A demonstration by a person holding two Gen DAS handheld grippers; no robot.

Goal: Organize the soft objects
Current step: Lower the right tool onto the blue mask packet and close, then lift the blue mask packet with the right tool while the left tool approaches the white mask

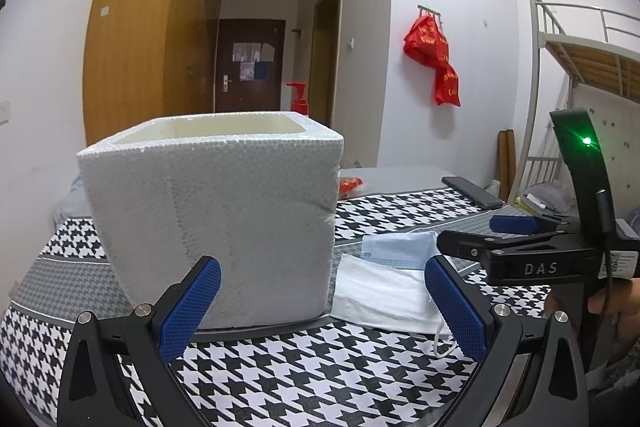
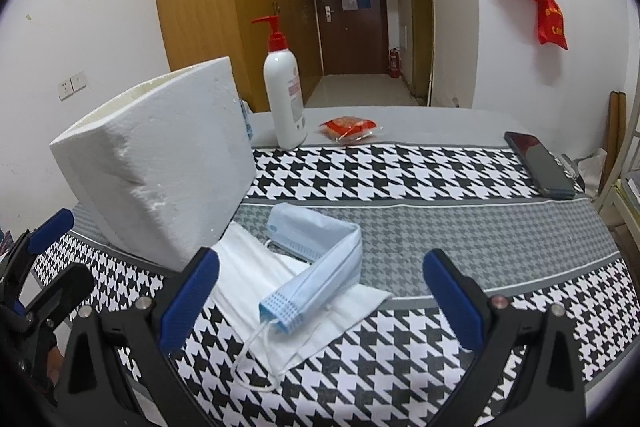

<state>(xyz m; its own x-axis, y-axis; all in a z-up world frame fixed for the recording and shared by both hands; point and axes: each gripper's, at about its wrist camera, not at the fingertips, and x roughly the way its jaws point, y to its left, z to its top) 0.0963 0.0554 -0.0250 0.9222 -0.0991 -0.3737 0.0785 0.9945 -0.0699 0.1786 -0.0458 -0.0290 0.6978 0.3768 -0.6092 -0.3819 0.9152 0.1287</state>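
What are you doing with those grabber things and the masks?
A person holds a grabbing tool in each hand over a checked cloth. Both the left tool and the right tool are open and hold nothing. The blue mask lies folded on the white mask, beside the open white foam box. Neither mask is in the box yet.

Your left wrist camera sits low over the houndstooth cloth point(image 1: 320, 379), looking forward along the left gripper point(image 1: 322, 305), close up to the white foam box point(image 1: 216, 223), which fills the middle of its view. Your right wrist camera sits to the right of the box, slightly higher, facing forward and down between the fingers of the right gripper point(image 2: 320, 295) onto the masks point(image 2: 312, 267). Both views share the box, the masks, the phone point(image 2: 538, 165), the far door point(image 2: 352, 11) and the red bag point(image 1: 434, 61). Each view catches the other gripper at its edge.
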